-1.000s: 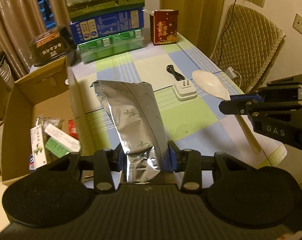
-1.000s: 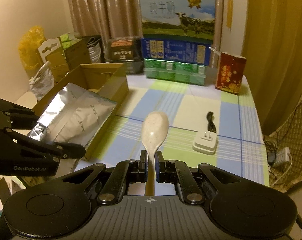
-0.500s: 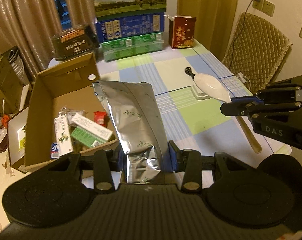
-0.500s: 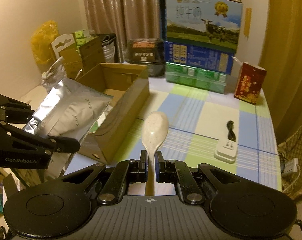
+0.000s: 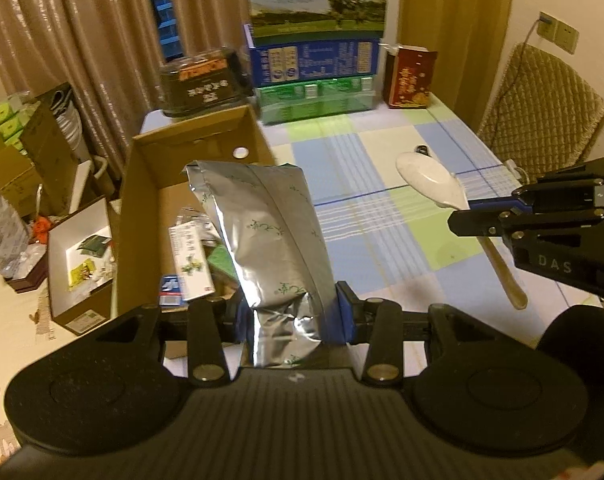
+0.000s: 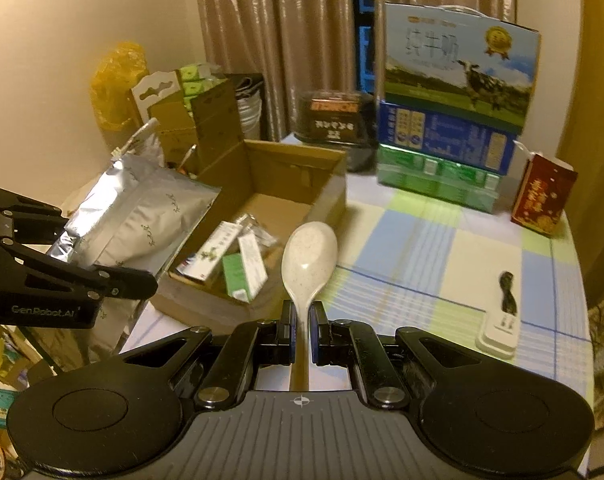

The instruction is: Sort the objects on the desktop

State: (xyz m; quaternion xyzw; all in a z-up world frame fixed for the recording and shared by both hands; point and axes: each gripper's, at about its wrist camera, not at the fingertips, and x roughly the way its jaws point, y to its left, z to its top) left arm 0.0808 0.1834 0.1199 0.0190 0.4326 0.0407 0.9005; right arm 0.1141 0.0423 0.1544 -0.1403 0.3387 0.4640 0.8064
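Observation:
My left gripper (image 5: 289, 312) is shut on a silver foil pouch (image 5: 265, 232) and holds it in the air over the near end of an open cardboard box (image 5: 141, 184). The pouch also shows in the right wrist view (image 6: 141, 216). My right gripper (image 6: 300, 328) is shut on the handle of a white speckled spoon (image 6: 308, 260), held above the table just right of the box (image 6: 293, 160). The spoon shows in the left wrist view (image 5: 434, 180) too. Several small packets (image 6: 237, 256) lie inside the box.
A white power adapter with a black cable (image 6: 500, 324) lies on the checked tablecloth (image 6: 422, 256). Milk cartons (image 6: 454, 92), a red carton (image 6: 542, 196) and a dark container (image 6: 334, 120) stand at the back. A padded chair (image 5: 542, 104) is right; boxes clutter the floor (image 5: 77, 256) left.
Both grippers have moved left and up with their loads. The pouch now hangs over the box and the spoon is near the box's right wall. The grips have not changed.

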